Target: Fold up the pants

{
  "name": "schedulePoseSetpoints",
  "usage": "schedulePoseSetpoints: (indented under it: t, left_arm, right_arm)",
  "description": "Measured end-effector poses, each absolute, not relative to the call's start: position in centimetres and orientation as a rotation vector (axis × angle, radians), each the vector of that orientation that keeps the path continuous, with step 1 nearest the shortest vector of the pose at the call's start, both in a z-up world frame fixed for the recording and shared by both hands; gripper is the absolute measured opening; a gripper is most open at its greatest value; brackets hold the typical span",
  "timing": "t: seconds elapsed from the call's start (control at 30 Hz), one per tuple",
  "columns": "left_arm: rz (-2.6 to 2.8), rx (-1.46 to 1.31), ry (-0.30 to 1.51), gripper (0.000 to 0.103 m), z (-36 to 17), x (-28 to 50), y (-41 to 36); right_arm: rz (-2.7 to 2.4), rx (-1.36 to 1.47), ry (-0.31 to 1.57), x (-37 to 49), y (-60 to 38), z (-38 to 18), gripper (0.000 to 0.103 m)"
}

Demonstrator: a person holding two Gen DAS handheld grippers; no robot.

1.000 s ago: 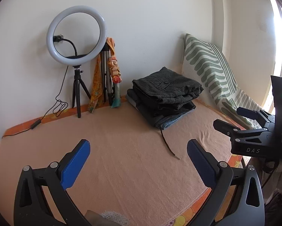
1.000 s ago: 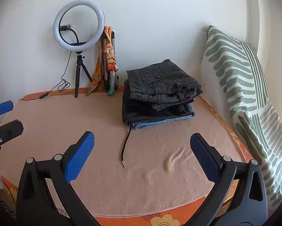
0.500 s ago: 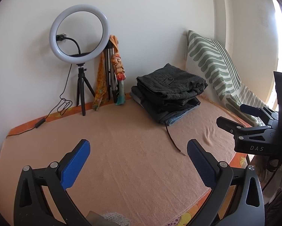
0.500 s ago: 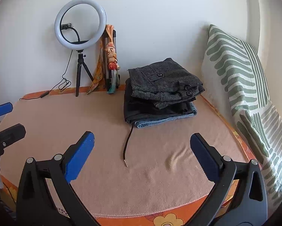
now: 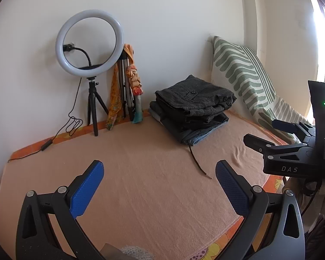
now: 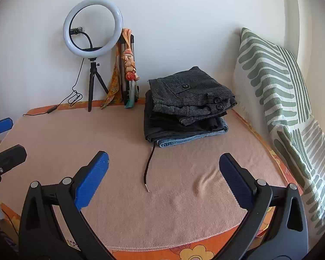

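A stack of folded pants (image 5: 192, 106) (image 6: 188, 104) sits at the back right of the bed: dark grey checked pants on top, black and blue denim ones beneath. A dark drawstring (image 6: 148, 169) (image 5: 198, 163) trails from the stack toward me. My left gripper (image 5: 159, 176) is open and empty above the peach blanket (image 5: 140, 184), well short of the stack. My right gripper (image 6: 163, 169) is open and empty, also short of the stack. The right gripper shows at the right edge of the left wrist view (image 5: 264, 133). The left gripper shows at the left edge of the right wrist view (image 6: 4, 138).
A ring light on a small tripod (image 6: 93, 28) and a folded tripod with an orange scarf (image 6: 127, 69) stand against the back wall. A green-striped pillow (image 6: 277, 91) leans at the right. The blanket (image 6: 119, 130) covers an orange flowered sheet (image 6: 195, 253).
Both grippers have drawn back and risen slightly from the stack; the scene sits a little farther and lower in view. Both stay open. The pants have not moved.
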State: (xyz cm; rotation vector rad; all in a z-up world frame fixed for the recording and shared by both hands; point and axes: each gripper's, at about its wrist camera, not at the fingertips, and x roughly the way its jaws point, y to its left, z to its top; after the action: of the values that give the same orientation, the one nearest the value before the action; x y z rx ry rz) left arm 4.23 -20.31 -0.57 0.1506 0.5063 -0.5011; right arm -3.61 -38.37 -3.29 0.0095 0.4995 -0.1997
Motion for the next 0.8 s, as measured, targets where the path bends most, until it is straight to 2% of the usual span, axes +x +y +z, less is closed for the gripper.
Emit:
schedulePoseSetpoints:
  t: [0.8]
  left_arm:
    - [-0.506, 0.149, 0.512, 0.102, -0.26, 3.84, -20.34]
  right_arm:
    - [-0.191, 0.012, 0.511, -3.56, -37.8, -3.56, 0.103]
